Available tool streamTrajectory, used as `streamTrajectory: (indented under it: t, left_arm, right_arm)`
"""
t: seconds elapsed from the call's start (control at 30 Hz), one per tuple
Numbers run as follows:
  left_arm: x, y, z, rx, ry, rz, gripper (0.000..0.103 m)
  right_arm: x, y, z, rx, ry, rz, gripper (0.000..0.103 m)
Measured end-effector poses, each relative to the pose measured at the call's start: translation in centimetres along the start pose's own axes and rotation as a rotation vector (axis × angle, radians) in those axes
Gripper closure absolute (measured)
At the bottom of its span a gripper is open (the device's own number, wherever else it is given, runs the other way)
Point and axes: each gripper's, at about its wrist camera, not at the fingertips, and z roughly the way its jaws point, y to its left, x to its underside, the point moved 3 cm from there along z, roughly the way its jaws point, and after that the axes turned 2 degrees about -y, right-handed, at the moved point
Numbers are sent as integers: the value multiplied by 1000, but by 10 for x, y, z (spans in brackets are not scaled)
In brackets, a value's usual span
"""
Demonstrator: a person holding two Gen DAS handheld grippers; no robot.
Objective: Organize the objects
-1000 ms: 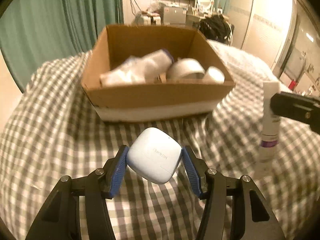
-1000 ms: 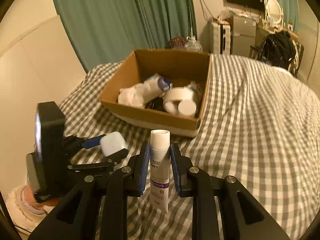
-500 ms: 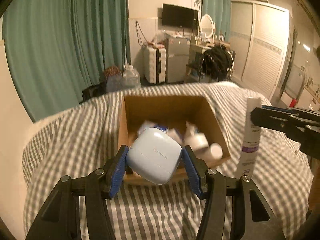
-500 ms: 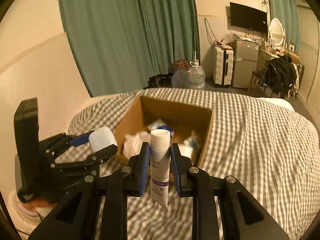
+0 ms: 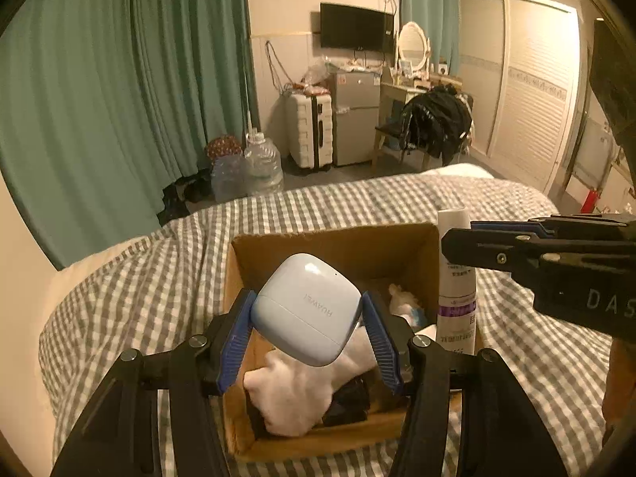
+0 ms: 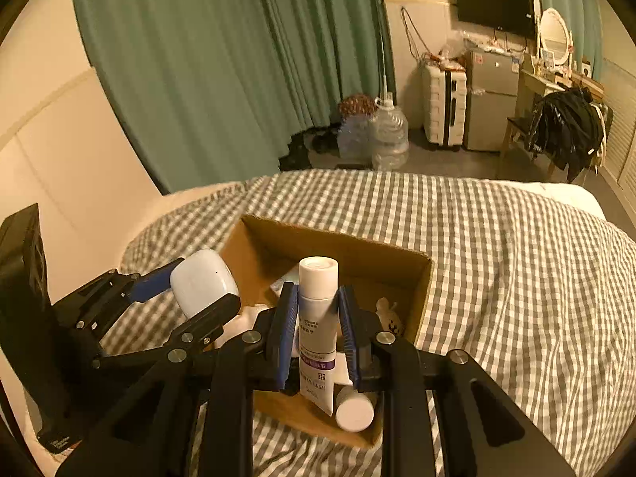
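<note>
A: State the condition of the left hand-held gripper [image 5: 306, 330].

B: Its ribbed blue pads [image 5: 234, 342] are clamped on the earbud case [image 5: 306, 310], a smooth, glossy, pale blue shell with rounded corners and a seam across its body. The case is held tilted above the cardboard box [image 5: 238, 357].

A: And the right hand-held gripper [image 6: 318, 334]?

B: Closed on the tube [image 6: 317, 318], a white cylindrical plastic tube with a flat round cap and a purple label band. It is held upright, cap up, over the same cardboard box [image 6: 421, 290].

A: Describe the box.

B: Open-topped, plain brown corrugated board, rectangular. It rests on the bed [image 6: 497, 258], which is covered in a soft, rumpled grey-and-white checked cloth.

A: Contents?

B: A crumpled white cloth [image 5: 294, 393] over something dark, and a white capped bottle [image 6: 353, 411] lying on its side against the near wall. Other small pale items are too obscured to identify.
</note>
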Motion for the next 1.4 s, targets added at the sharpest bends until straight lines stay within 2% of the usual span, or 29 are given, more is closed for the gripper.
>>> streamTrajectory:
  t: [0.23, 0.33, 0.63, 0.67, 0.7, 0.73, 0.77, 0.9, 0.97, 1.07, 1.3, 1.4]
  left_arm:
    - [15, 6, 46, -7, 82, -4, 47]
    - [24, 7, 57, -6, 106, 1, 47]
    - [30, 1, 57, -11, 113, 26, 44]
    - [29, 1, 57, -12, 109, 25, 39]
    - [28, 1, 53, -18, 93, 24, 36]
    - [25, 0, 51, -24, 83, 24, 28]
    - [24, 0, 47, -29, 70, 22, 23]
    - [17, -2, 29, -25, 35, 23, 23]
    - [14, -1, 20, -36, 13, 29, 19]
    - [12, 1, 4, -50, -26, 34, 14]
    - [8, 14, -52, -85, -182, 27, 4]
    - [8, 23, -75, -96, -237, 9, 3]
  right_arm:
    - [9, -13, 52, 27, 79, -16, 82]
    - [11, -20, 63, 28, 86, -7, 82]
    - [13, -18, 60, 12, 70, -3, 81]
    - [12, -17, 58, 14, 61, -6, 75]
    - [11, -16, 56, 16, 55, -7, 70]
    - [9, -14, 52, 23, 39, -10, 58]
    - [8, -15, 50, 31, 24, -13, 50]
    - [4, -11, 33, 46, -34, -21, 49]
    - [3, -9, 24, 54, -64, -23, 43]
    - [2, -7, 6, 94, -125, -38, 40]
    - [9, 6, -46, 140, -255, -48, 29]
    - [22, 17, -66, 178, -308, -72, 19]
